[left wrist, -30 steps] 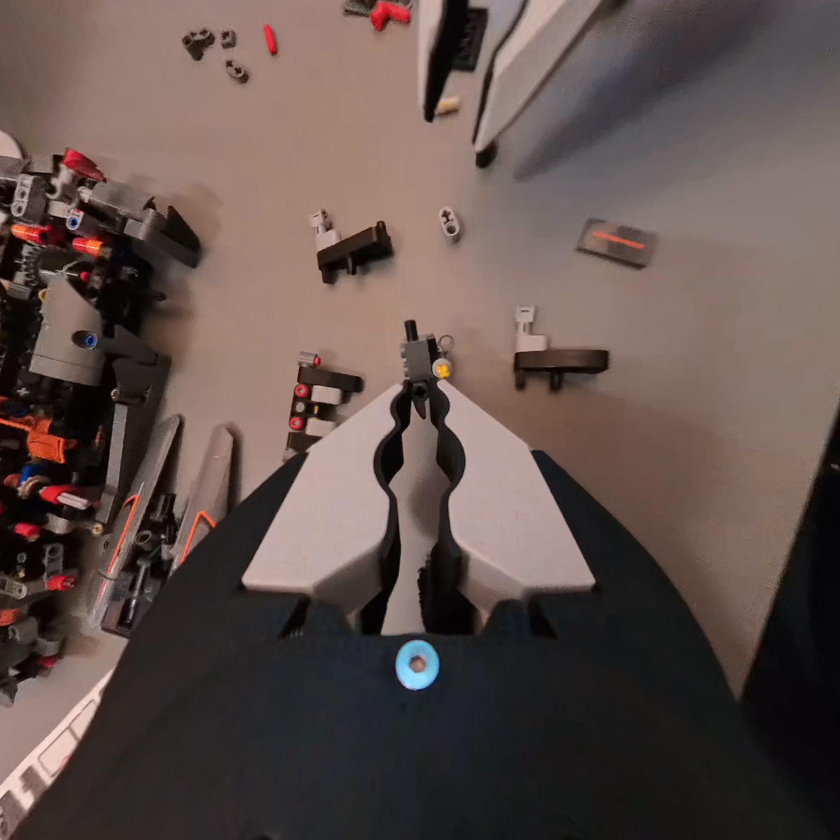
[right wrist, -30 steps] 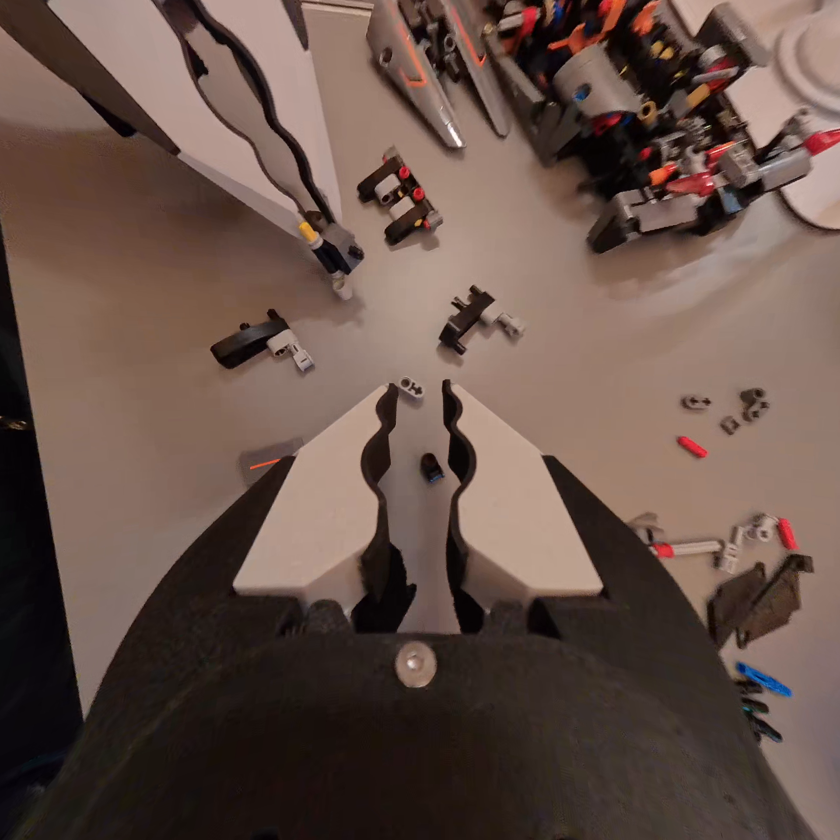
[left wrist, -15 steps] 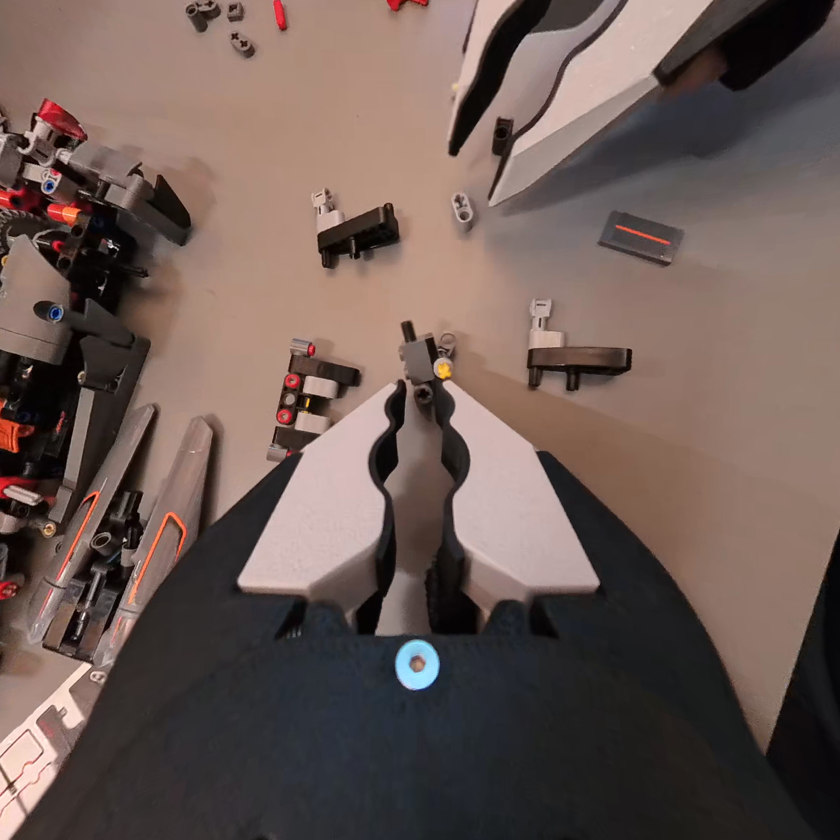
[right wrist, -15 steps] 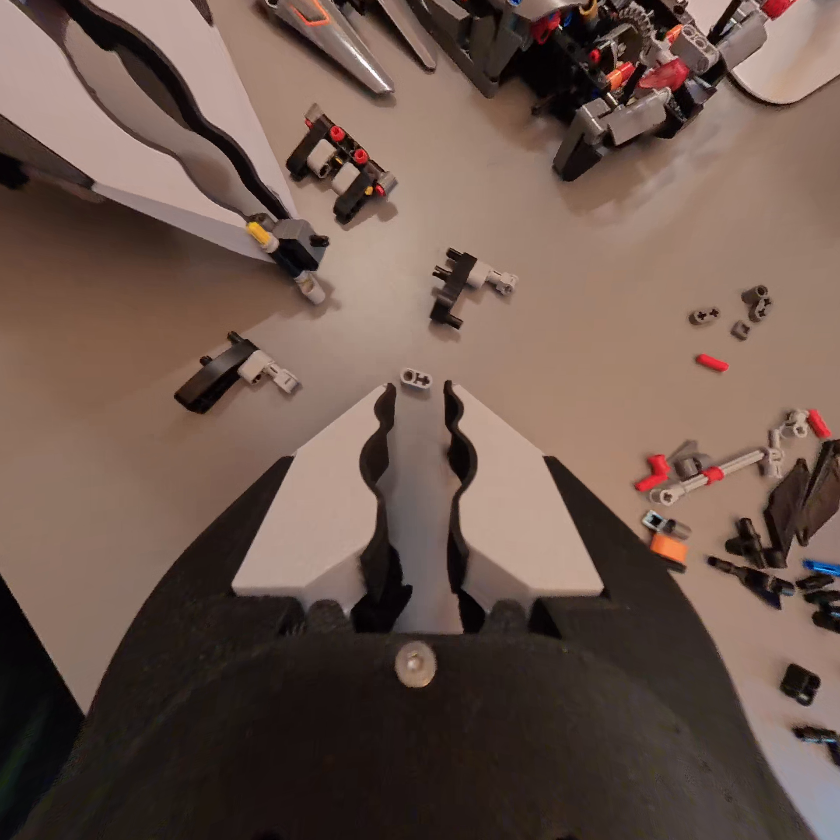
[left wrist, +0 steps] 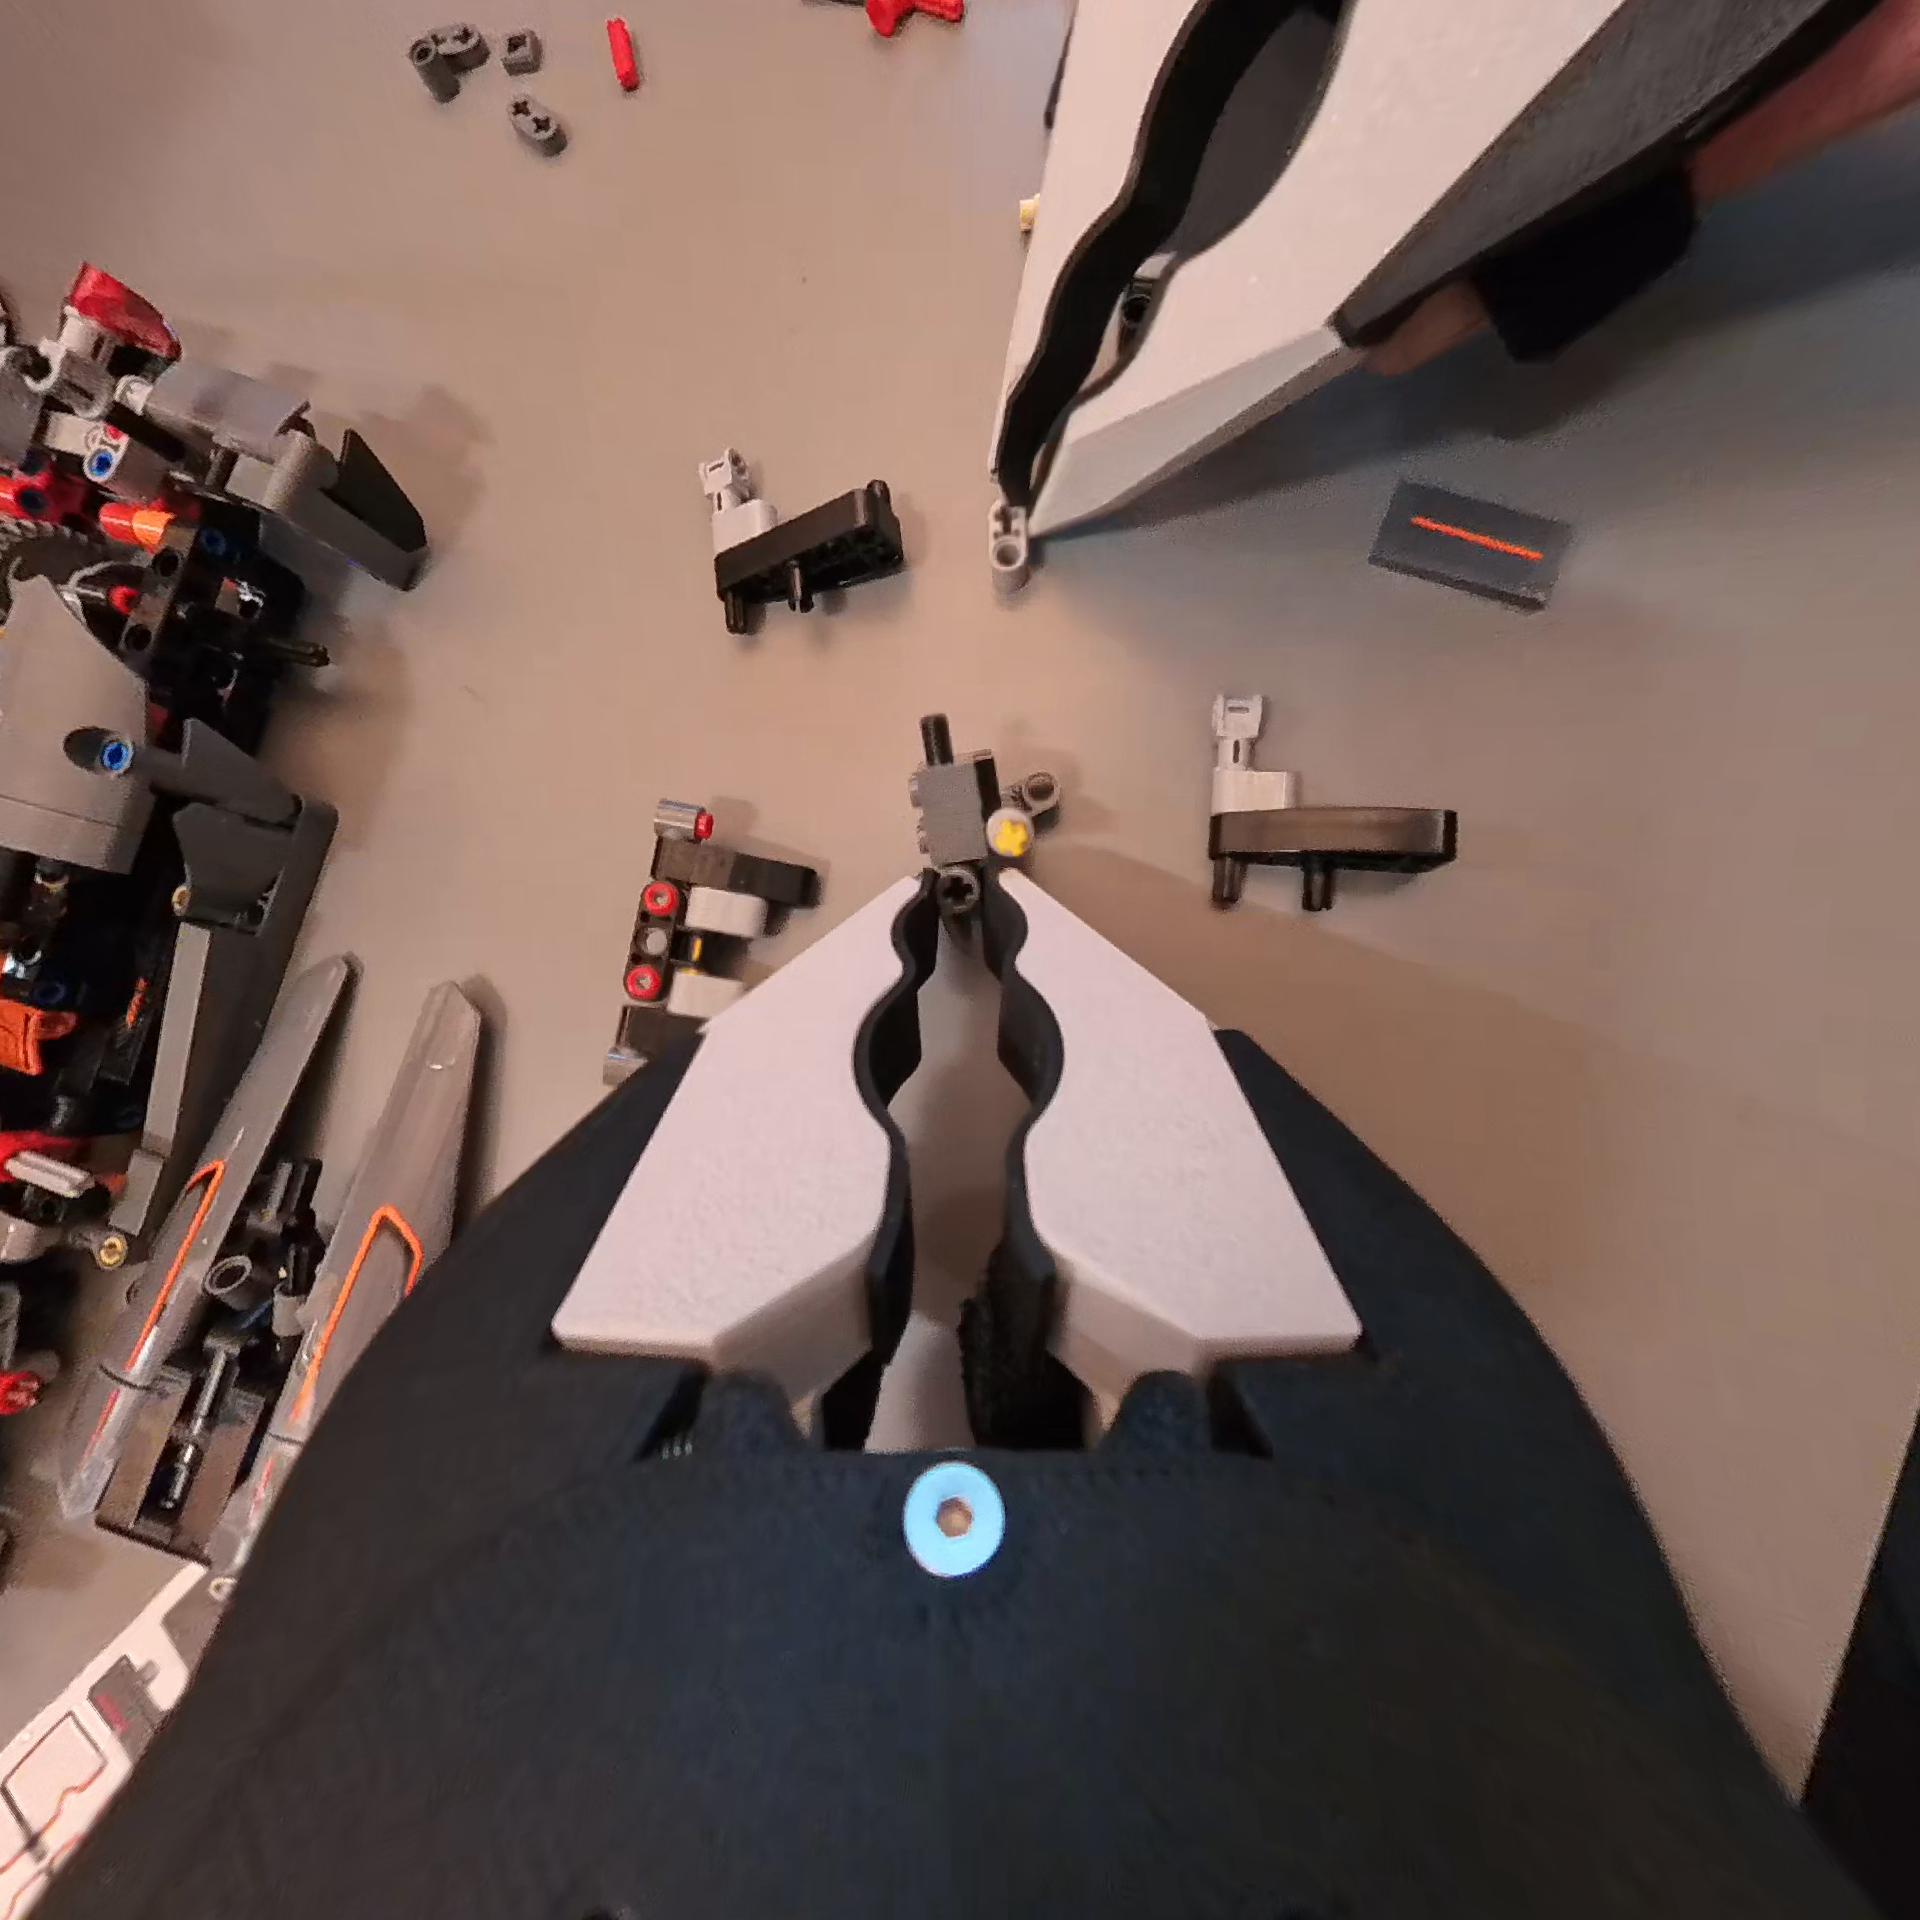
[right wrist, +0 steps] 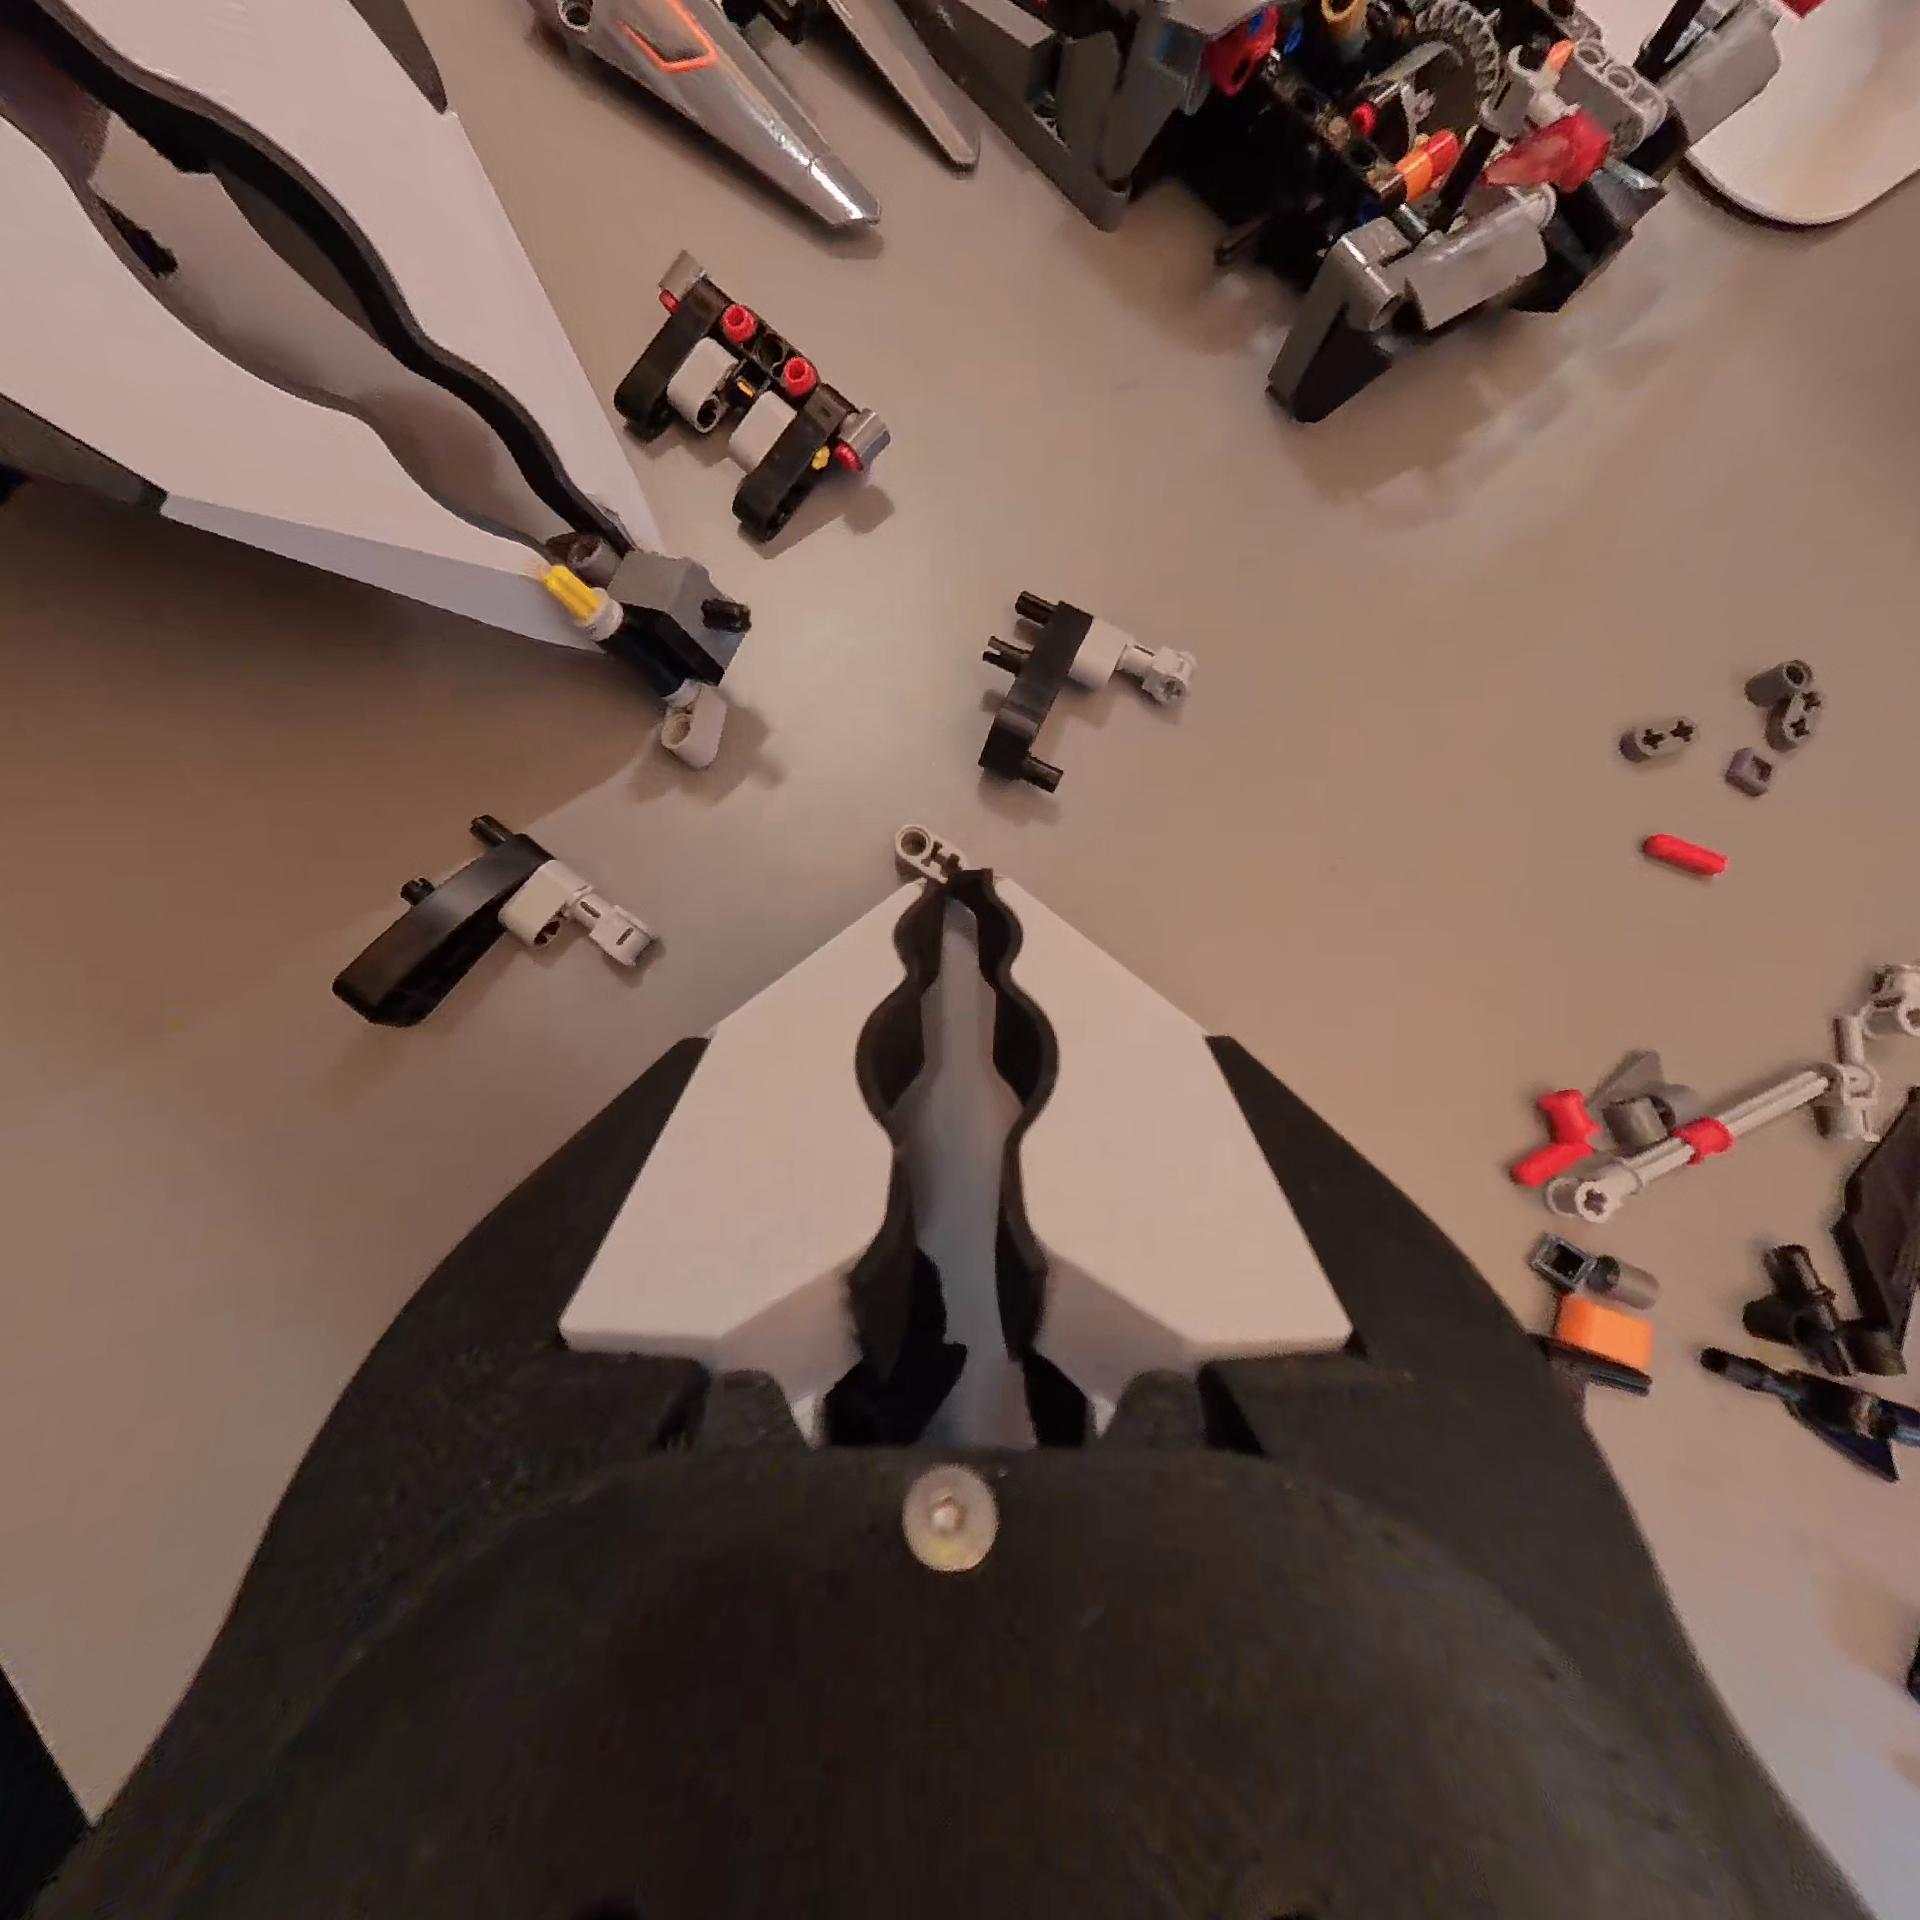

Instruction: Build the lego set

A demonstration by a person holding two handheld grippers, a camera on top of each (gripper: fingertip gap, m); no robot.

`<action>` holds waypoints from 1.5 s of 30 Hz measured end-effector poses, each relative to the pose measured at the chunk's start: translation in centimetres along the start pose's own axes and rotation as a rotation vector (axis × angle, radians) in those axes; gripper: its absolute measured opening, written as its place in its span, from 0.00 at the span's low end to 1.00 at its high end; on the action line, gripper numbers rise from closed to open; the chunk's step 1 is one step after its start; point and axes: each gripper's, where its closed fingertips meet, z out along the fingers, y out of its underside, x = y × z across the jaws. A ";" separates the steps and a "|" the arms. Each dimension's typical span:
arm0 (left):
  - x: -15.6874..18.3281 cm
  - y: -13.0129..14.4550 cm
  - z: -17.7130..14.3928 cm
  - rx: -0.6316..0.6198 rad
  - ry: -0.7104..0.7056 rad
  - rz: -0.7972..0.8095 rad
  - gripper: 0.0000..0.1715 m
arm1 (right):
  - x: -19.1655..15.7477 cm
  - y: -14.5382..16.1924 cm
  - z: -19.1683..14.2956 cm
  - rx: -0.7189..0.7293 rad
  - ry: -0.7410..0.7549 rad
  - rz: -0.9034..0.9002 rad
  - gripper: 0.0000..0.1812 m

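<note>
My left gripper is shut on a small grey sub-assembly with a yellow axle end and a black pin, held just above the grey table. It also shows in the right wrist view, at the tip of the left gripper. My right gripper is shut on one end of a small light grey connector at table level. In the left wrist view the right gripper comes in from the top right with that connector at its tip.
Two black beams with white connectors, a black frame with red pins and a dark tile with an orange line lie around. The large model and grey blade panels stand to one side. Loose parts lie at the right. Left tips to right tips: about 8 cm. My right gripper's tips are some 15 cm from the large model. Seen from the left wrist view as well.
My right gripper has moved down to the light grey connector and closed on it. My left gripper has kept hold of the grey sub-assembly and barely moved.
</note>
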 end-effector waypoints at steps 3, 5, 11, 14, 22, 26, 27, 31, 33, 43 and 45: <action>0.1 -0.2 0.1 -0.004 0.005 0.015 0.03 | -0.2 -0.1 -0.2 0.009 -0.008 -0.017 0.04; 0.1 -0.4 0.2 -0.009 0.005 0.029 0.03 | -0.2 0.1 -0.3 0.002 -0.006 -0.008 0.11; -0.2 -0.6 0.4 -0.020 0.000 0.041 0.03 | -0.5 0.0 0.1 0.013 -0.022 0.031 0.13; -0.2 -0.6 0.4 -0.024 0.000 0.043 0.03 | -0.7 -0.2 0.3 0.020 -0.027 0.015 0.11; -0.3 -0.3 0.2 -0.031 0.001 0.030 0.03 | -0.5 0.4 -1.3 0.000 -0.042 0.028 0.08; -0.3 -0.2 0.3 -0.031 0.002 0.019 0.03 | -1.0 1.1 -0.8 -0.041 -0.063 0.036 0.08; -0.3 -0.2 0.3 -0.029 0.003 0.016 0.03 | -0.9 1.0 -0.6 -0.034 -0.060 0.031 0.08; -0.3 -0.1 0.3 -0.028 0.001 0.009 0.03 | -0.5 0.0 0.3 -0.021 -0.071 0.010 0.13; -0.3 0.0 0.2 -0.029 -0.001 0.009 0.03 | -0.4 -0.4 0.3 -0.009 -0.072 0.003 0.13; -0.7 0.2 0.2 -0.010 0.028 -0.008 0.03 | 0.1 -0.7 -0.8 0.028 -0.134 -0.111 0.11; -0.8 0.1 0.1 -0.021 0.022 0.005 0.03 | 0.2 -0.6 -0.6 0.014 -0.183 -0.167 0.09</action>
